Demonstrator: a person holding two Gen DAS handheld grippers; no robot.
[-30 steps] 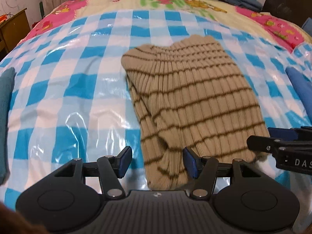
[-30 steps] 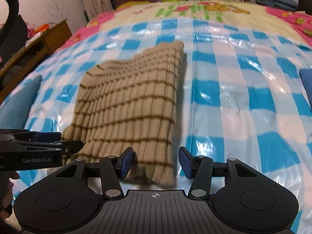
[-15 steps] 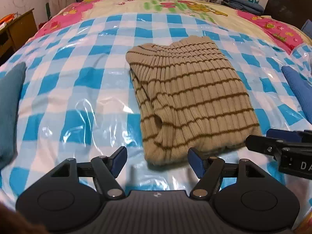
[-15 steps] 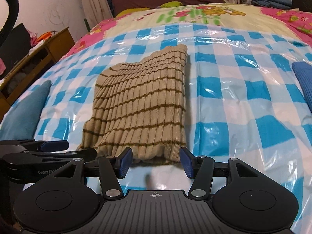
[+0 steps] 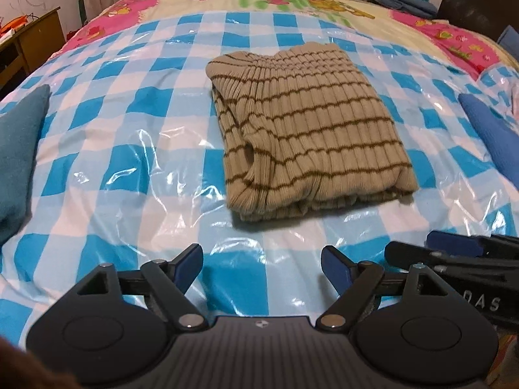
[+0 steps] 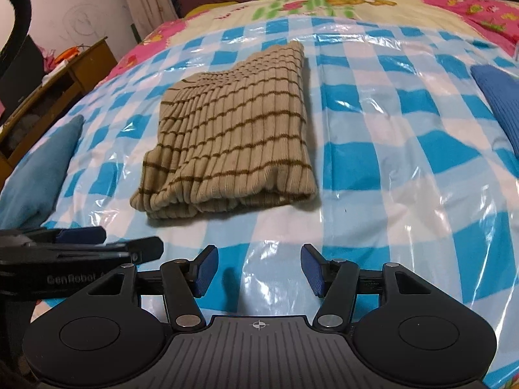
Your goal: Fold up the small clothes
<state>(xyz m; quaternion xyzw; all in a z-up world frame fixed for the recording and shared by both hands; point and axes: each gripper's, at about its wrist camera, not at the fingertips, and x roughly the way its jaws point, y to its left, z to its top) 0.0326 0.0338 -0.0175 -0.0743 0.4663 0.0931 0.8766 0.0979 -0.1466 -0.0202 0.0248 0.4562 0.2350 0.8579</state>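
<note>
On the bed (image 5: pixel 97 149), under a shiny blue-and-white checked plastic sheet (image 5: pixel 136 191), a teal cloth (image 5: pixel 19 149) lies at the left edge of the frame and a blue cloth (image 5: pixel 489 136) at the right, both well apart from the middle. The folded tan striped sweater (image 5: pixel 308 133) lies in the centre, above and clear of both claws. The left claw (image 5: pixel 262 267) is spreading wide and the right claw (image 6: pixel 258 270) is opening too, each empty over bare sheet at the bottom.
</note>
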